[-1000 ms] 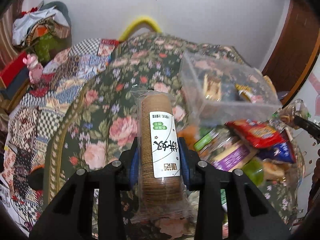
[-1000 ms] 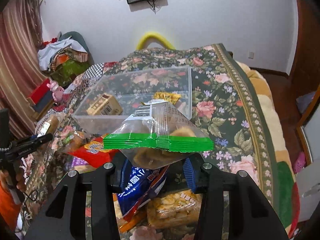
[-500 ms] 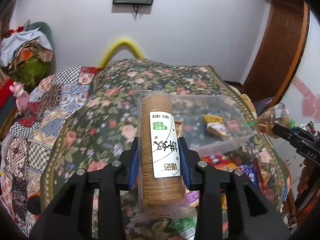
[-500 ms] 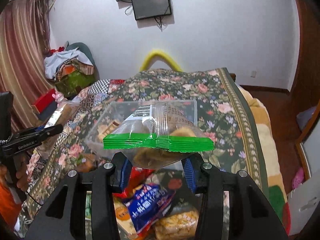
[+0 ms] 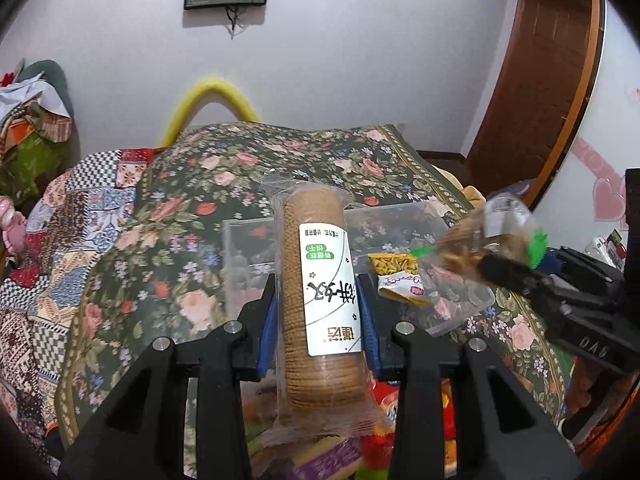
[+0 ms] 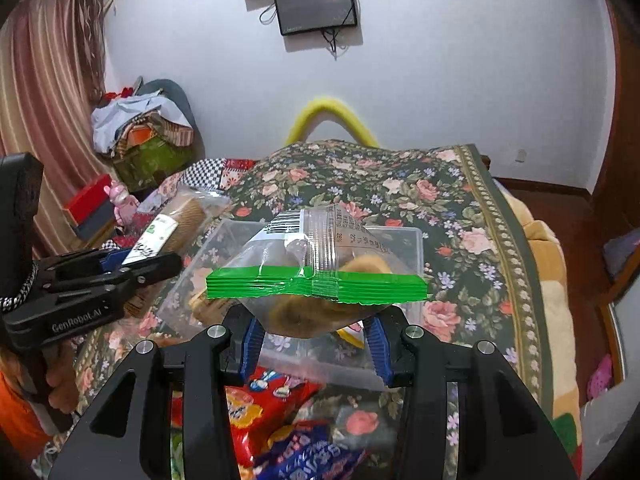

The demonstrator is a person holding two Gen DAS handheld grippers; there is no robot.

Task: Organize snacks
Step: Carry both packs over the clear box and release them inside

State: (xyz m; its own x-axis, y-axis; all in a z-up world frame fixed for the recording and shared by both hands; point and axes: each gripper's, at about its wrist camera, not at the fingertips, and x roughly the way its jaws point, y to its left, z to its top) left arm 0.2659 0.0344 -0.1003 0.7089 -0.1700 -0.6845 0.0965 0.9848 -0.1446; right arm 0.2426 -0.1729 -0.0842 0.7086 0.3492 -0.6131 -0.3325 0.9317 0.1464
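My left gripper [image 5: 318,320] is shut on a clear-wrapped roll of round brown biscuits [image 5: 320,280] with a white label, held above the near edge of a clear plastic bin [image 5: 240,256]. My right gripper [image 6: 314,338] is shut on a clear bag with a green seal strip [image 6: 316,284] holding brown pastries, above the same bin [image 6: 416,240]. Each gripper shows in the other's view: the right gripper [image 5: 504,270] at the right, the left gripper [image 6: 160,262] at the left. A yellow packet [image 5: 394,270] lies in the bin.
The bin stands on a bed with a floral cover [image 5: 240,160]. Loose snack packs lie in front of the bin: a red one [image 6: 260,400] and a blue one [image 6: 312,452]. A patchwork quilt [image 5: 60,220] lies at the left. A wooden door [image 5: 540,80] stands at the right.
Both grippers have moved toward the bin with their snacks still held. The bin now sits directly behind each held snack, and the two grippers are closer together.
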